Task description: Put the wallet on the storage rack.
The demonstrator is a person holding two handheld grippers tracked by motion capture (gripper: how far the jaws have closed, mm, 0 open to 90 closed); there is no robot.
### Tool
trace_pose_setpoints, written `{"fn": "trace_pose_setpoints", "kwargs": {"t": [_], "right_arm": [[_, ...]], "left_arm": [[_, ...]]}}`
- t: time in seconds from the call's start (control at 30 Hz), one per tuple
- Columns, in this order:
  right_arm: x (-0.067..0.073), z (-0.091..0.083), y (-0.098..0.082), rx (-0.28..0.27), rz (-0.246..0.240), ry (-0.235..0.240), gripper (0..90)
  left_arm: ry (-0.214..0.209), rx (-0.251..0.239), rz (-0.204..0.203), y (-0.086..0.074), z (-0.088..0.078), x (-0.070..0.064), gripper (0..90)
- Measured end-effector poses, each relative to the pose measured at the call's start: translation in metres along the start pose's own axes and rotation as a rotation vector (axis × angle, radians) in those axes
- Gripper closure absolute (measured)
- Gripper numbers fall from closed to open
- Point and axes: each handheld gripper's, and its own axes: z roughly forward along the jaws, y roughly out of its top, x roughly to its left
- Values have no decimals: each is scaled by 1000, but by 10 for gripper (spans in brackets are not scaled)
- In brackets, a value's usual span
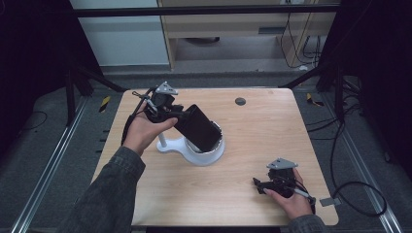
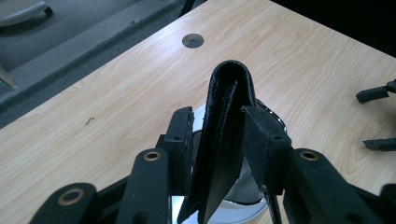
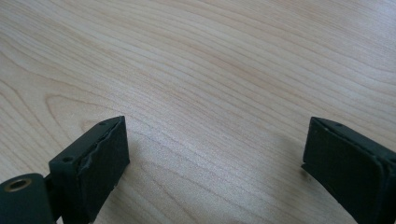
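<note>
One black folded leather wallet (image 2: 229,121), upright

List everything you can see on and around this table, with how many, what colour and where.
wallet: one, black, folded, tilted over the white stand, between the left jaws
stand: one, white with a shiny metal rim, left of the table's middle
table: one, light wood, centre of the high view
round insert: one, grey, set in the tabletop near the far edge
cabinet: one, pale wood, behind the table
cables: several, black, on the floor at the right
left hand-held gripper: one, black, around the wallet
right hand-held gripper: one, black, jaws wide apart, low over the near right tabletop
sleeves: two, dark grey, bottom edge
</note>
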Motion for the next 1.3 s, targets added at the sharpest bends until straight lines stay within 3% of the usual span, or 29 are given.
{"fn": "trace_pose_setpoints", "kwargs": {"t": [0.43, 0.57, 0.77, 0.93, 1.17, 1.3], "right_arm": [[0, 0, 0, 0, -2, 1, 69], [0, 0, 0, -2, -3, -1, 69], [0, 1, -1, -2, -4, -1, 67], [0, 1, -1, -4, 1, 1, 67], [0, 1, -1, -5, 6, 7, 61], [0, 1, -2, -6, 19, 10, 58]], "left_arm": [[15, -59, 21, -5, -21, -8, 571], [23, -81, 40, -10, -28, -14, 487], [-1, -132, 68, -24, -39, -27, 294], [-9, -154, 83, -45, -46, -43, 179], [-16, -147, 91, -80, -48, -60, 136], [-40, -128, 74, -103, -41, -66, 118]]}}
